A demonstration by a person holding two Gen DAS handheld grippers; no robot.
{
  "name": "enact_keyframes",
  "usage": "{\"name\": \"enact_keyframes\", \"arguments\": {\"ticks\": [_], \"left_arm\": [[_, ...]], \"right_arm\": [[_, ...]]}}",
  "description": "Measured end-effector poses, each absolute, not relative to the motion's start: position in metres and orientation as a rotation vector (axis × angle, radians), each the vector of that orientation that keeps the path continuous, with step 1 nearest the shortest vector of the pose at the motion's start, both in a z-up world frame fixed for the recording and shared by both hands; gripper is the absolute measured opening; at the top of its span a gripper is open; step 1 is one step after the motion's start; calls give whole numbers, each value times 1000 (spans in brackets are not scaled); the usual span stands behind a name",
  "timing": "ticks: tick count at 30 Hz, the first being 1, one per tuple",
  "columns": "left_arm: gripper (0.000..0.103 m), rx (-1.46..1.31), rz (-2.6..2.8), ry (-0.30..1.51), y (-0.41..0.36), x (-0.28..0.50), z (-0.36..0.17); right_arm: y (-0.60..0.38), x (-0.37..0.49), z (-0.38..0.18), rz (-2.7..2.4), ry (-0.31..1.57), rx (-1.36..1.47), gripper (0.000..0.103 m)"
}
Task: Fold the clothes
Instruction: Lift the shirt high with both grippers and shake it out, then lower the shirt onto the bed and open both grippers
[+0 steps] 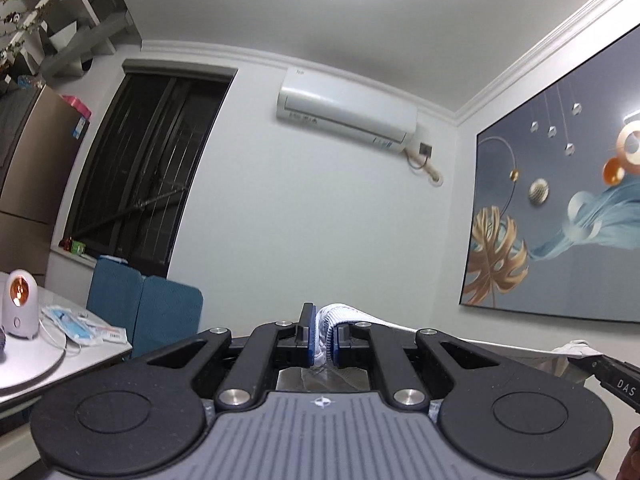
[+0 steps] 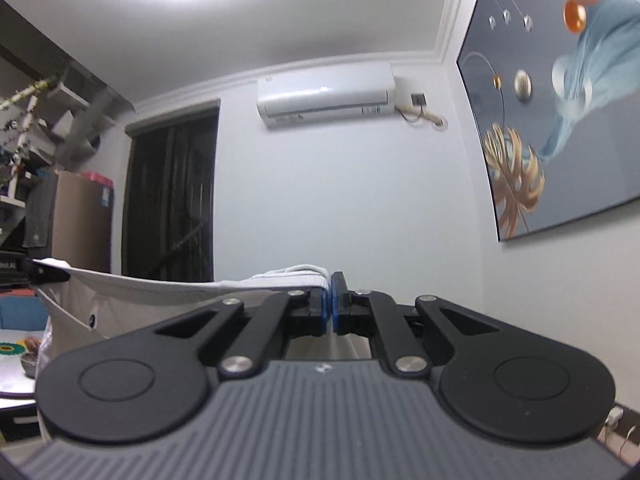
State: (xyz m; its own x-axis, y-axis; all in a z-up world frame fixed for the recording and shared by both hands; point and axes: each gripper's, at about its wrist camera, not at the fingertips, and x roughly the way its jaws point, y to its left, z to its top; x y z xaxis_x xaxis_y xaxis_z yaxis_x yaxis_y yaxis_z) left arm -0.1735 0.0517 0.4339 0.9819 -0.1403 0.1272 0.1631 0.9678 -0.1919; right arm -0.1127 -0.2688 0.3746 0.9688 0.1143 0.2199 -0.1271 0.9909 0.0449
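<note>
One garment (image 2: 132, 292), white with a ribbed edge, is held aloft and stretched between two hand-held grippers; its edge runs almost level and the body hangs below, out of sight behind the gripper housings. In the right wrist view a small dark stud or button shows on the hanging cloth at 8 o'clock.

The left hand-held gripper (image 1: 323, 336) is clenched on a bunched ribbed corner, cloth plainly pinched between its blue pads (image 1: 309, 334). The right hand-held gripper (image 2: 330, 312) is likewise clamped on the opposite corner, jaws nearly meeting. Each gripper appears in the other's view: the right at 4 o'clock in the left view, the left at 9 o'clock in the right view.

Step in hand, as judged: the garment is lifted clear and spread for folding. The next move calls for lowering it flat onto the desk (image 1: 28, 356) with the edge kept taut and both grips kept level, so it lands without creases.

Count: one garment, two grippers, one desk. On the desk, at 8 o'clock in the left view, stand one small white appliance (image 1: 19, 304) and what appears to be packaged face masks (image 1: 76, 326); their number is not clear. One air conditioner (image 1: 346, 114) and one wall picture (image 1: 568, 208) lie beyond.
</note>
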Motion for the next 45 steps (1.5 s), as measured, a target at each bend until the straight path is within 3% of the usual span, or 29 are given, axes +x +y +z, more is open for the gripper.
{"name": "enact_keyframes", "arguments": {"ticks": [4, 8, 15, 24, 29, 36, 40, 45], "left_arm": [[8, -191, -150, -95, 50, -192, 447], [8, -177, -143, -21, 60, -166, 415], [8, -190, -99, 130, 76, -37, 323], [8, -176, -46, 268, 85, 199, 214], [8, -133, -31, 331, 54, 350, 135], [8, -154, -5, 513, 28, 531, -36], [8, -141, 17, 625, 28, 591, -130], [9, -116, 11, 718, 33, 620, -200]], "right_arm": [[-264, -118, 387, 129, -208, 44, 5], [-262, -85, 360, 139, -139, 75, 5], [-253, 15, 285, 125, -1, 111, 5], [-259, 220, 193, 41, 123, 83, 5], [-264, 350, 110, -5, 185, 92, 5], [-276, 504, -44, -1, 351, 91, 5], [-275, 557, -114, 13, 455, 73, 6], [-272, 589, -165, 30, 560, 124, 7]]}}
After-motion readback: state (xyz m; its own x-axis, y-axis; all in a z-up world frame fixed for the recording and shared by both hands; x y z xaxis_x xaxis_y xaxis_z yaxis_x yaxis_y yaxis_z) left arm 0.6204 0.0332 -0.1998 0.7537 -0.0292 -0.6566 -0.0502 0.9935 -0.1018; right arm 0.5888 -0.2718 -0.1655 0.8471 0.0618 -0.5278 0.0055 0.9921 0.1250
